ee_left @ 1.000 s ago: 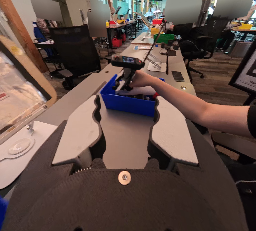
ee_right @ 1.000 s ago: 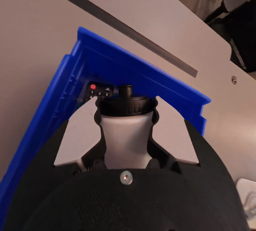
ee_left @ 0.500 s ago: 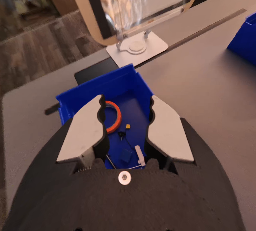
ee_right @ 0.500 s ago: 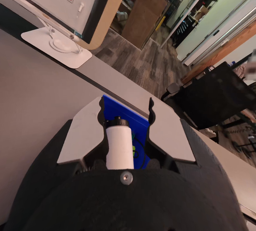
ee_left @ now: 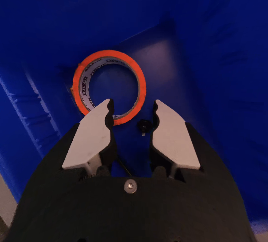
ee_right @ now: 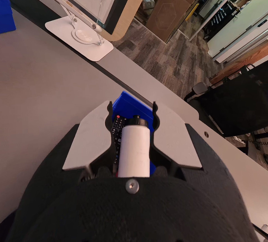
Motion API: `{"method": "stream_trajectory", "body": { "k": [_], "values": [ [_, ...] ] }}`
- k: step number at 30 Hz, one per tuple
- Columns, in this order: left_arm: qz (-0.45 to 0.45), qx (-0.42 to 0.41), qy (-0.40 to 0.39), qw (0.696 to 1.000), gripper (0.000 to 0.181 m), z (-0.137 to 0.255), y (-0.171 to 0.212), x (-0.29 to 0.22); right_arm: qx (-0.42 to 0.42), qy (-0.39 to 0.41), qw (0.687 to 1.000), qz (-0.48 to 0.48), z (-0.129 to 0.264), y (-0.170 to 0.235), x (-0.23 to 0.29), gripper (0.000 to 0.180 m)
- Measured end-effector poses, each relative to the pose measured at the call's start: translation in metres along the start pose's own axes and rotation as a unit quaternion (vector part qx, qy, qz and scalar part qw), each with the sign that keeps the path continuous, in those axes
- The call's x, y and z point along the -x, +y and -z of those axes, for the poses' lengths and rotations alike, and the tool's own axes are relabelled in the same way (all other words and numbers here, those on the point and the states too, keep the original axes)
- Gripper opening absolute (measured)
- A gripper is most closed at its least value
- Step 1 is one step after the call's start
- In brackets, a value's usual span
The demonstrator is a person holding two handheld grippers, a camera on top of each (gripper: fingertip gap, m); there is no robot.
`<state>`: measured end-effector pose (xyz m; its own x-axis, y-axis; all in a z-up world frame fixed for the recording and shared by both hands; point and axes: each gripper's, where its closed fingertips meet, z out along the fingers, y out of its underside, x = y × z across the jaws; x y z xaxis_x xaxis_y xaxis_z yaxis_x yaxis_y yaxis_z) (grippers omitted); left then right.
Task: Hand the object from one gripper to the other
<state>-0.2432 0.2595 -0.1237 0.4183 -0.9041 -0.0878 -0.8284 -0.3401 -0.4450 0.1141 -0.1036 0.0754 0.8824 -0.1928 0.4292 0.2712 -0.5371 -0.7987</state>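
My left gripper [ee_left: 132, 101] is open and reaches down inside a blue bin [ee_left: 217, 46]. An orange tape roll [ee_left: 108, 53] lies on the bin floor just ahead; my left fingertip overlaps its near rim, and the jaws hold nothing. My right gripper [ee_right: 132, 103] is open and hovers above another blue bin [ee_right: 137, 109]. In that bin a white bottle [ee_right: 134, 148] with a black cap lies beside a black remote [ee_right: 117, 127]. The bottle shows between the jaws but below them, not gripped.
A small black knob with a screw [ee_left: 143, 124] lies near my right fingertip in the tape bin. On the grey table [ee_right: 43, 90] a framed sign stands on a white base [ee_right: 81, 38]. A third blue bin [ee_right: 5, 10] is at far left. A black chair [ee_right: 239, 104] stands beyond the table edge. The gap from one gripper's tips to the other's is roughly 55 cm.
My left gripper swung from facing the room down into the bin, close to the tape. My right gripper let go of the white bottle, rose above its bin and kept climbing.
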Motion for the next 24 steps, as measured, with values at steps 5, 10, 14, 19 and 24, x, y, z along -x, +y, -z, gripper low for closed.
{"method": "stream_trajectory", "body": {
  "k": [5, 10, 14, 19, 24],
  "values": [
    [-0.022, 0.023, -0.011, 0.999, 0.042, -0.017, 0.007, 0.001, 0.014, 0.002, 1.000, 0.004, -0.003, 0.006, -0.001, 0.055],
    [-0.027, 0.031, 0.026, 0.999, 0.013, -0.013, 0.005, -0.011, 0.017, 0.001, 1.000, 0.005, -0.003, 0.008, -0.001, 0.054],
    [0.000, -0.047, 0.064, 0.997, 0.012, 0.017, -0.022, -0.021, 0.012, -0.003, 1.000, 0.003, -0.003, 0.007, -0.001, 0.053],
    [0.045, -0.226, 0.242, 0.943, 0.011, 0.090, -0.078, -0.068, -0.030, -0.049, 0.998, -0.010, -0.005, -0.008, 0.016, 0.053],
    [0.019, -0.324, 0.541, 0.776, 0.010, 0.200, -0.098, -0.147, -0.150, -0.152, 0.977, 0.018, -0.001, -0.053, 0.068, 0.055]
  ]
}}
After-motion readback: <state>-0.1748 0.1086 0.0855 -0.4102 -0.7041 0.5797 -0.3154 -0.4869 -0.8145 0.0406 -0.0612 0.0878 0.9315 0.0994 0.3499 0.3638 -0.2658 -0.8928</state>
